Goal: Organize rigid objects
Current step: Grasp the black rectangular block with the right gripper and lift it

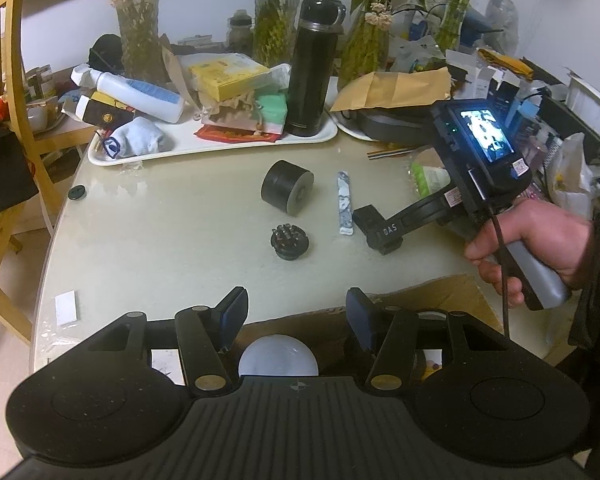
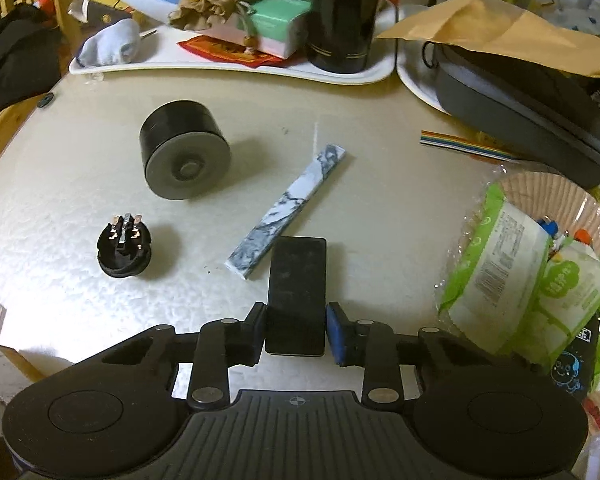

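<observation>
Between the right gripper's (image 2: 296,330) fingers sits a flat matte-black rectangular block (image 2: 297,294), clamped, touching the marbled bar (image 2: 288,210). Left gripper (image 1: 296,316) hovers spread apart, holding nothing. Smooth black cylinder (image 2: 184,154) lies nearby on the pebbled tabletop (image 2: 380,216).

My left wrist view sits back at the table's near edge, looking across to the white tray (image 1: 204,148) along the top of frame, with my right gripper (image 1: 374,226) at centre right. My right wrist view hangs closer, looking down. Both share the black cylinder (image 1: 286,192) (image 2: 184,152), marbled bar (image 1: 345,208) (image 2: 288,208) and small black plug (image 1: 290,242) (image 2: 124,248).
</observation>
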Demonstrator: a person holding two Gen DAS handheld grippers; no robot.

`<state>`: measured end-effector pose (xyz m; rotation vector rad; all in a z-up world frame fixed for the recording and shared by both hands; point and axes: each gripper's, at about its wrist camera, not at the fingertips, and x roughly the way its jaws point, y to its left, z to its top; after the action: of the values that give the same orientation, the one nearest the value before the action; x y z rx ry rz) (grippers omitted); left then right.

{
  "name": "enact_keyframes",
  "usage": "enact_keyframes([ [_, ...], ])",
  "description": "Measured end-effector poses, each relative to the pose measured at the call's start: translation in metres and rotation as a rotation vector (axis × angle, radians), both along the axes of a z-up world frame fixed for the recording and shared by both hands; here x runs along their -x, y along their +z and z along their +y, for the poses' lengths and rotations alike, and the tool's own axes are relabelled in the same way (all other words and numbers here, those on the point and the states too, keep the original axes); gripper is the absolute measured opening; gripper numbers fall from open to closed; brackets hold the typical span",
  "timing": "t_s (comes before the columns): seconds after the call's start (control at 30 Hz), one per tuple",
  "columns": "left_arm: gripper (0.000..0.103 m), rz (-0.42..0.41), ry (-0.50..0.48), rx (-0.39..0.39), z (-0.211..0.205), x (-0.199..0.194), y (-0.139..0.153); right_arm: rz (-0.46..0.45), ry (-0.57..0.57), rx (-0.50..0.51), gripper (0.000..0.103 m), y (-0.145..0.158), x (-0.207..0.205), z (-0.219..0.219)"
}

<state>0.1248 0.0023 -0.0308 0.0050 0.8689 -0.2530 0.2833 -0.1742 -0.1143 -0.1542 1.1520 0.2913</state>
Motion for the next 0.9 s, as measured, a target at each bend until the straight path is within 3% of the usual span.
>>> enact_keyframes([
  [0.33,0.054,-0.011,-0.003,0.0,-0.005,-0.009,0.0,-0.032,-0.032,-0.037,0.034,0.025,0.012,-0.011],
  [0.9,0.054,-0.072,-0.02,-0.036,-0.019,-0.044,0.014,-0.141,-0.057,-0.132,0.034,0.086,0.072,-0.046],
])
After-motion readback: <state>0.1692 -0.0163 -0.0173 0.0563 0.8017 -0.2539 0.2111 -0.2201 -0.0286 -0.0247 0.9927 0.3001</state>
